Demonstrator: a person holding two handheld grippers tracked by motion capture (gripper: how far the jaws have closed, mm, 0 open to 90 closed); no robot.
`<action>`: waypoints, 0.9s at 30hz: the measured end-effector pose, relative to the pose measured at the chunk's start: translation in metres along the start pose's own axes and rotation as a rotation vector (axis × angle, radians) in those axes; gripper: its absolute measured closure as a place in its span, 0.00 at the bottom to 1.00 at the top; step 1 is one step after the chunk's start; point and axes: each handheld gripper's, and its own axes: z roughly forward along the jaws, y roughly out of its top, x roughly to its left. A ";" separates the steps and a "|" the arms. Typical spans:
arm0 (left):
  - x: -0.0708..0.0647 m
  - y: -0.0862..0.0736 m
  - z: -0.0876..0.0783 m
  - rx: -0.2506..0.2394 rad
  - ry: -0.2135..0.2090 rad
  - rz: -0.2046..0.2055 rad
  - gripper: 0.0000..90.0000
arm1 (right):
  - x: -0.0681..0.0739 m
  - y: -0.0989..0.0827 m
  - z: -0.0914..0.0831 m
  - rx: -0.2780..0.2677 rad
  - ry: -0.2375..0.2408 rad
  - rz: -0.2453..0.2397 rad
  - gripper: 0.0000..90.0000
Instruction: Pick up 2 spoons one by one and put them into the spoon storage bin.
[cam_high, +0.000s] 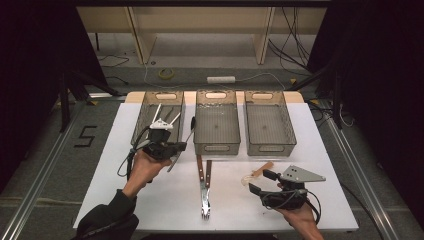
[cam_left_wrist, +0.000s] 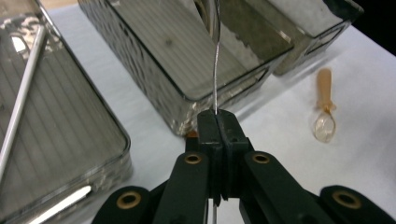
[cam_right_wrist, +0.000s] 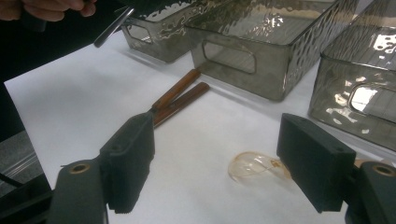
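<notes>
Left tongs (cam_left_wrist: 218, 122) are pressed together on a thin metal utensil (cam_left_wrist: 215, 70) — prob. a spoon or ladle, its handle pinched edge-on and the bowl end too blurred to call. They hang above the desk (cam_high: 150, 200) near its far-left part, just in front of the gap between the left bin (cam_high: 141, 117) and the middle bin (cam_high: 216, 142). The left bin already holds a couple of metal pieces, so that looks like the destination. To do this well: keep the pinch firm, since the slim handle could pivot, carry it clear over the near wall, lower till it lies flat inside, then release.

Right tongs (cam_right_wrist: 215, 163) are spread wide, nothing between them, resting low near the front-right of the desk with the clear plastic spoon (cam_right_wrist: 252, 167) just ahead. The wood-handled utensils (cam_high: 204, 185) lie at front-centre — untouched.
</notes>
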 end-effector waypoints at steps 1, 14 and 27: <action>0.000 0.003 0.001 -0.004 -0.003 -0.004 0.99 | 0.000 0.000 0.000 0.000 -0.001 -0.003 0.32; -0.002 0.034 0.016 -0.046 -0.018 -0.008 0.99 | -0.001 0.000 0.000 0.002 0.000 0.005 0.32; 0.002 0.049 0.036 -0.069 -0.033 -0.062 0.99 | -0.002 0.000 -0.001 -0.004 0.003 0.003 0.32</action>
